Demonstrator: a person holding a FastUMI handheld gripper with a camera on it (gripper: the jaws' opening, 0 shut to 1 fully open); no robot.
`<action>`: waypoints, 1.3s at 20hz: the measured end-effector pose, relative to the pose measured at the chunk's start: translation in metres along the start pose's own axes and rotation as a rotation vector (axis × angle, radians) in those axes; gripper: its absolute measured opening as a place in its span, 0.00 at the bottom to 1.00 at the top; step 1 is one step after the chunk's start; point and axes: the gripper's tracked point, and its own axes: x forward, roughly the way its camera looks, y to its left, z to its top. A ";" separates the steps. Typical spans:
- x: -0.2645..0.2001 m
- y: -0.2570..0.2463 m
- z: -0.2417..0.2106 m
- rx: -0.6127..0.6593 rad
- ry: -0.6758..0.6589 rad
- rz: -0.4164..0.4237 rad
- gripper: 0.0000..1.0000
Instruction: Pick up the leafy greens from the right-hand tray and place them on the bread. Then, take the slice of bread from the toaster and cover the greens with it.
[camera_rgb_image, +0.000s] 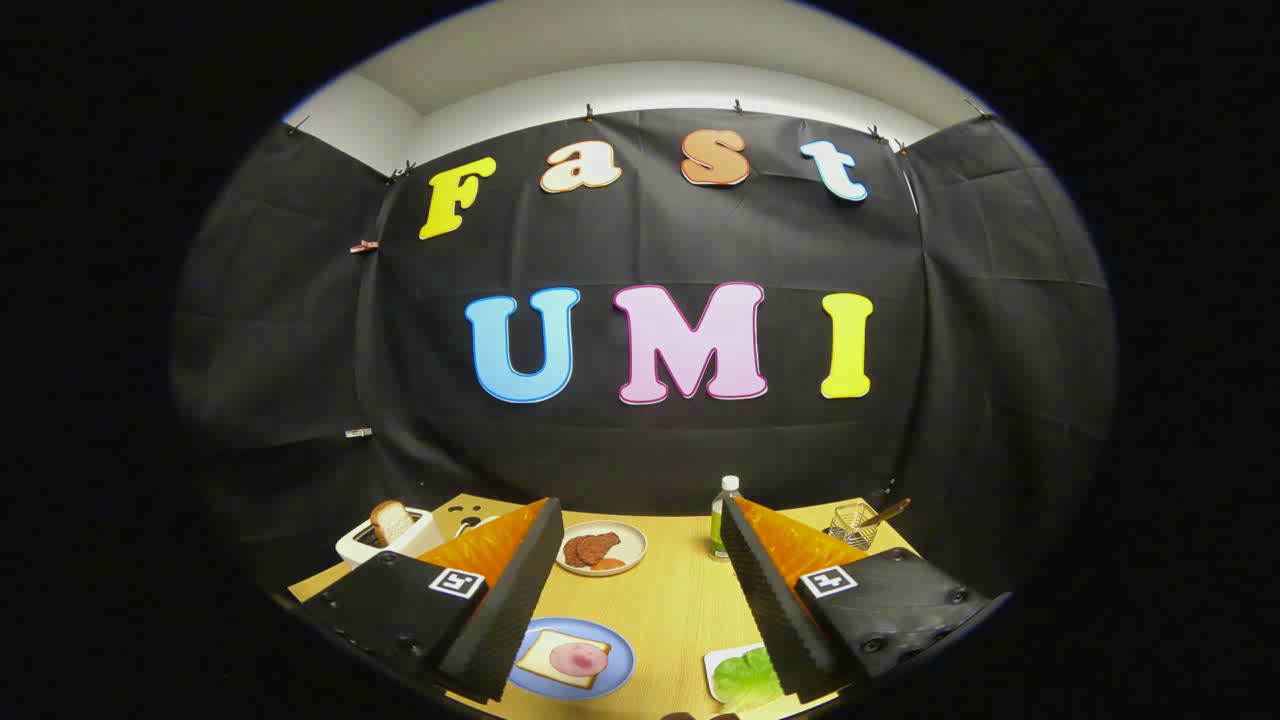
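Note:
My gripper (640, 560) is open, held above the wooden table, with nothing between its fingers. Below, close to the left finger, a blue plate (617, 672) carries a slice of bread (562, 660) topped with a pink slice of meat. By the right finger a white tray (716, 672) holds green leafy greens (748, 678), partly hidden by that finger. Beyond the left finger stands a white toaster (372, 543) with a slice of bread (391, 521) sticking up out of it.
A white plate with brown and red food (601, 548) sits ahead between the fingers. A small bottle with a white cap (722, 517) stands near the right finger. A wire basket with a utensil (856, 524) is at the far right.

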 end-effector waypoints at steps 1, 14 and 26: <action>-0.001 0.002 -0.001 -0.004 0.006 0.007 0.98; -0.010 0.007 -0.012 -0.005 0.022 0.016 0.98; -0.010 -0.004 -0.039 -0.009 0.089 -0.040 0.99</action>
